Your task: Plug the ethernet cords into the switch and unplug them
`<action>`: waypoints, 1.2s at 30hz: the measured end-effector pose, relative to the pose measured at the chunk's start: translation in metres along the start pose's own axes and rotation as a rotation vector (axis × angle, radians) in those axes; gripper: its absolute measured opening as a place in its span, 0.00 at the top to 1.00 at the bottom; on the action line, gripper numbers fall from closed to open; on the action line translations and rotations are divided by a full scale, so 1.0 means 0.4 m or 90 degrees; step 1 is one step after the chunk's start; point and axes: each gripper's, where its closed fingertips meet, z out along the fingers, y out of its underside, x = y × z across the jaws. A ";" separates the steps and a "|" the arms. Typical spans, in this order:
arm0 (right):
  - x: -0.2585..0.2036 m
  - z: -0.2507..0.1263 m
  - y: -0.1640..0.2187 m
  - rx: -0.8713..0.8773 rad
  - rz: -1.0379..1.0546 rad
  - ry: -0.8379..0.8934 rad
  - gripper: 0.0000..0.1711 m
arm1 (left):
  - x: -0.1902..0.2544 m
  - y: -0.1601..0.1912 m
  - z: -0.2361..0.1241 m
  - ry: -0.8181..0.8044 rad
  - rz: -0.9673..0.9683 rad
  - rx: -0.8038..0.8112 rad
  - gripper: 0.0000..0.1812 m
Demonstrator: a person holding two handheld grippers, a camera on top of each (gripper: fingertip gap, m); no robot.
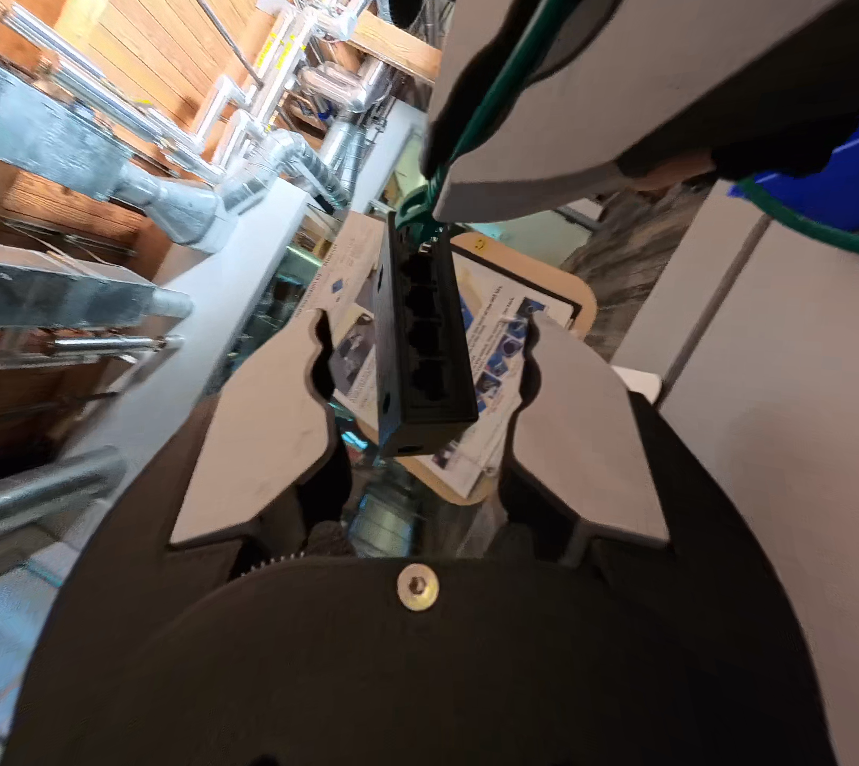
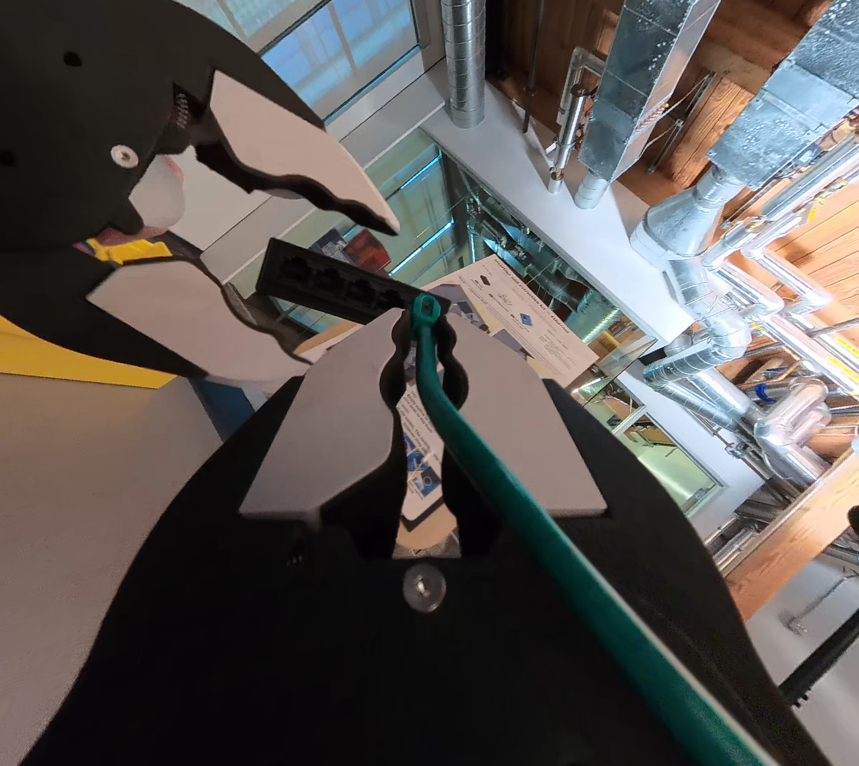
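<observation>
A black ethernet switch with a row of ports hangs in the air. My left gripper is open, one finger on each side of the switch with gaps showing. A green ethernet cord has its plug at the switch's far end port. My right gripper is shut on the green cord just behind the plug, which sits at the end port of the switch. The left gripper shows there too, jaws open around the switch's other end.
A printed sheet lies on a round-cornered wooden board behind the switch. Metal ducts and pipes run along a wooden ceiling. A blue bin is at the right, a yellow object at the left. About 5 centimetres separates my left fingertips from my right.
</observation>
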 end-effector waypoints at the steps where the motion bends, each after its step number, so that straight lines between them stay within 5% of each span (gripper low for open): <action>1: 0.007 -0.002 -0.001 0.002 -0.007 0.008 0.93 | 0.002 -0.006 -0.003 0.018 -0.022 0.005 0.54; 5: 0.033 -0.012 -0.004 0.005 -0.034 0.030 0.93 | -0.007 -0.009 -0.016 0.134 -0.194 0.034 0.49; 10: 0.034 -0.020 -0.019 0.025 -0.074 0.051 0.93 | -0.013 -0.004 -0.015 0.352 -0.636 0.099 0.44; 12: 0.026 -0.020 -0.024 0.031 -0.081 0.051 0.93 | -0.007 -0.009 -0.011 0.378 -0.703 0.133 0.47; 16: 0.007 -0.017 -0.028 0.038 -0.085 0.053 0.93 | -0.003 -0.013 0.000 0.320 -0.711 0.173 0.60; 28: -0.011 -0.012 -0.010 0.050 0.018 0.004 0.93 | -0.023 0.007 -0.016 0.240 -0.488 0.121 0.60; 36: -0.003 -0.014 -0.013 0.059 0.082 0.002 0.92 | -0.009 -0.001 -0.019 0.267 -0.528 0.119 0.60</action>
